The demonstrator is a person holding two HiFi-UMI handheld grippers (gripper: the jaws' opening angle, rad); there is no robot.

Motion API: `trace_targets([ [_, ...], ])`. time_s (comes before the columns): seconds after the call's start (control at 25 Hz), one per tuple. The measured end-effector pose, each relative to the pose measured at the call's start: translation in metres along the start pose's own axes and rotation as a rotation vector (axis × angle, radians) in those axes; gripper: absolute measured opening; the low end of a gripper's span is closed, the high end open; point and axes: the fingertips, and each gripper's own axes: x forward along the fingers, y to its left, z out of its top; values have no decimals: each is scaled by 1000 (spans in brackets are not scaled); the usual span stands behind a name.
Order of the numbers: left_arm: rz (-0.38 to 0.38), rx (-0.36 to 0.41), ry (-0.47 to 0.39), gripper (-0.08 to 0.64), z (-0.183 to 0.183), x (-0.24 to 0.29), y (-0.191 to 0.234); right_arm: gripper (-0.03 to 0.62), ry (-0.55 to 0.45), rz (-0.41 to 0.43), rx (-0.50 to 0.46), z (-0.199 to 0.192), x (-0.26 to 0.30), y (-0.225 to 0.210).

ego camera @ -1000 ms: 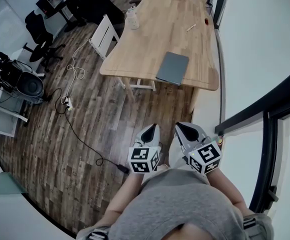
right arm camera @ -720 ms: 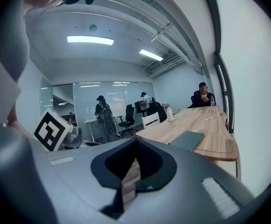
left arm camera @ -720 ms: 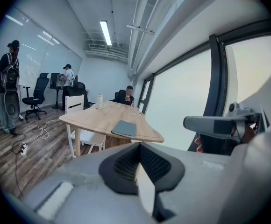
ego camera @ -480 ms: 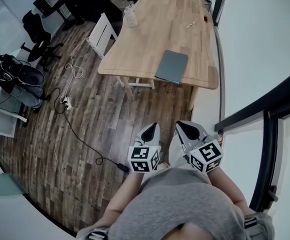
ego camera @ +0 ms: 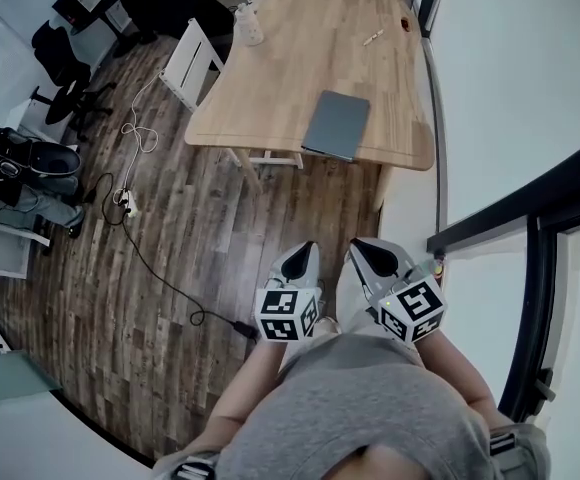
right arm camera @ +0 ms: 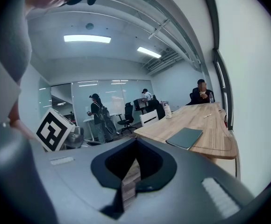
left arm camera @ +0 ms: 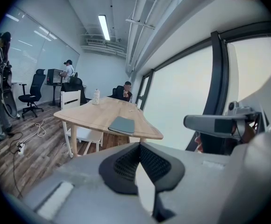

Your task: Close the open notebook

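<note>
the person stood on the wood floor [ego camera: 220,228], well apart from the table [ego camera: 270,88], with both grippers held close to the body and side by side. the left gripper [ego camera: 303,258] was clenched: in the left gripper view its black pads [left arm camera: 126,160] met at the tips, with nothing between them. the right gripper [ego camera: 365,256] was also closed on nothing, its tips together in the right gripper view [right arm camera: 135,143], with only a thin strip of floor showing lower down between the jaws. neither gripper touched anything.

the notebook [ego camera: 336,125] lay flat on the table, at the near edge towards the right, with its grey cover up and looking closed. both gripper views showed it ahead, far from the jaws [left arm camera: 122,125] [right arm camera: 185,137].

farther along the table stood a bottle [ego camera: 251,20] at the left edge and a pen [ego camera: 372,37] towards the right. a white chair [ego camera: 185,63] stood at the table's left side, and a cable [ego camera: 145,258] trailed over the floor.
</note>
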Motion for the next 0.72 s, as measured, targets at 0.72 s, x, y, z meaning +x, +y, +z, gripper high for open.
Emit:
trace_targets([
  [0.72,-8,-2,-18,3,15,13,4,-2,3,-13,2,5,13,-13],
])
